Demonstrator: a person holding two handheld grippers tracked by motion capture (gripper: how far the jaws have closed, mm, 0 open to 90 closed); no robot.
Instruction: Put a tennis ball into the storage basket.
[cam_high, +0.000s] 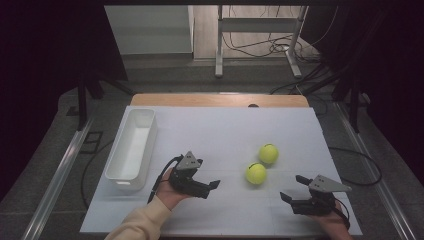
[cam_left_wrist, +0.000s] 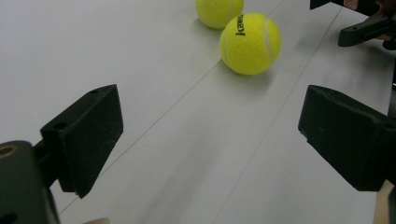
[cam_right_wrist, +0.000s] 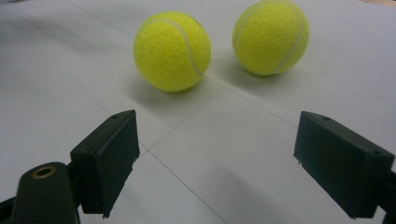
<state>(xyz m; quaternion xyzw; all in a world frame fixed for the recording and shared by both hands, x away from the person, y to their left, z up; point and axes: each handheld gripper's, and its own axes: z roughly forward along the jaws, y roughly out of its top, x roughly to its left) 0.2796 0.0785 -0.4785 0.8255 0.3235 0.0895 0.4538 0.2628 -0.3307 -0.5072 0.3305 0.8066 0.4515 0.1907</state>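
Left gripper (cam_high: 214, 185), black two-jaw claw with a grey three-cornered plate on top, sits low over the white table sheet (cam_high: 225, 130), jaws spread wide with nothing between them; its own view (cam_left_wrist: 210, 140) shows bare sheet in the gap. Right gripper (cam_high: 294, 188), same build, is near the front right of the sheet, also released, jaws wide and empty (cam_right_wrist: 217, 154)

Two yellow felt tennis balls lie on the sheet between the two grippers and a bit farther back. Nearer ball (cam_high: 256, 173) (cam_left_wrist: 251, 43) (cam_right_wrist: 172, 50) is closest to both claws, clear of each, untouched. Farther ball (cam_high: 268, 154) (cam_left_wrist: 218, 11) (cam_right_wrist: 271, 36) sits just beside it, slightly back and right; small gap between them in the right gripper view

White rectangular plastic bin (cam_high: 142, 116) stands along the left edge of the sheet, long side running away from the person, well apart from the balls, left hand (cam_high: 167, 192) near its front end
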